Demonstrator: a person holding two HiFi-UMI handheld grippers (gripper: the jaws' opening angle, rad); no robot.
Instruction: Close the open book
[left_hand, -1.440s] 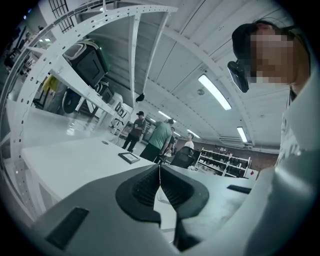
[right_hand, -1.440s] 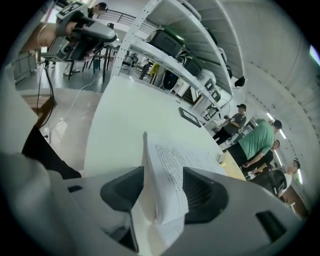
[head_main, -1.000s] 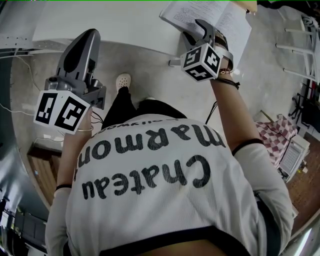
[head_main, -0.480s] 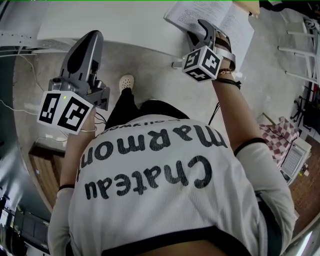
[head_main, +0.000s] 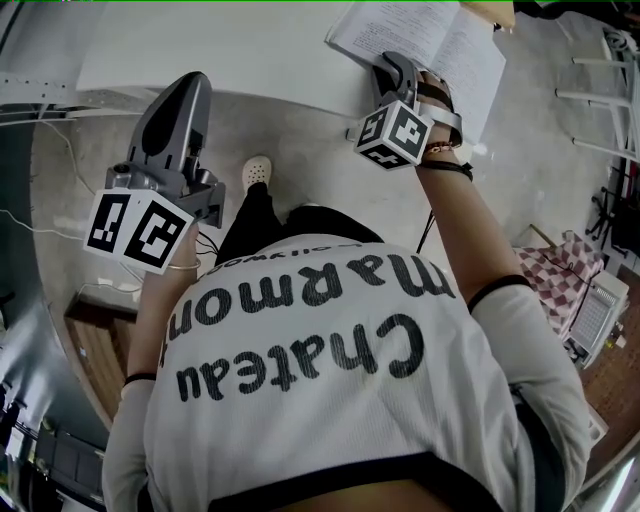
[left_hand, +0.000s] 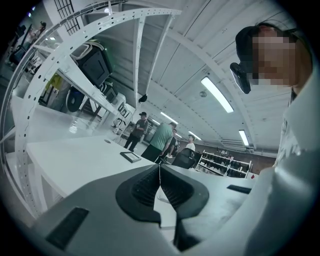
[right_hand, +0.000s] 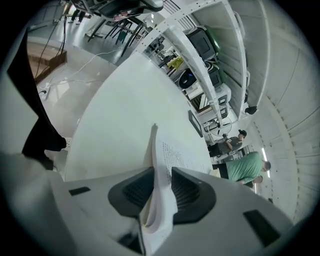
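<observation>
Paper of 1 book (head_main: 445, 35) nipped in R gripper (right_hand: 162, 175) just-closed jaws; L gripper (left_hand: 160, 172) shut.

Count for you:
- Two grippers in your hands: left gripper (left_hand: 160, 172) and right gripper (right_hand: 162, 175). The right one's jaws have just been closing, with pages between them.
- Two marker cubes (head_main: 138, 230) (head_main: 393, 133), one per gripper.
- One open book (head_main: 420, 35), far right.
- One white table (head_main: 230, 50).
- One shoe (head_main: 253, 168) showing, near the table edge.
- Three people far beyond the table: person in black (left_hand: 139, 131), person in green (left_hand: 161, 140), third person (left_hand: 190, 145) to their right.
- One dark flat frame (left_hand: 131, 156) on the tabletop.
- One office chair (left_hand: 184, 157).
- One checked cloth (head_main: 550, 265), near right.
</observation>
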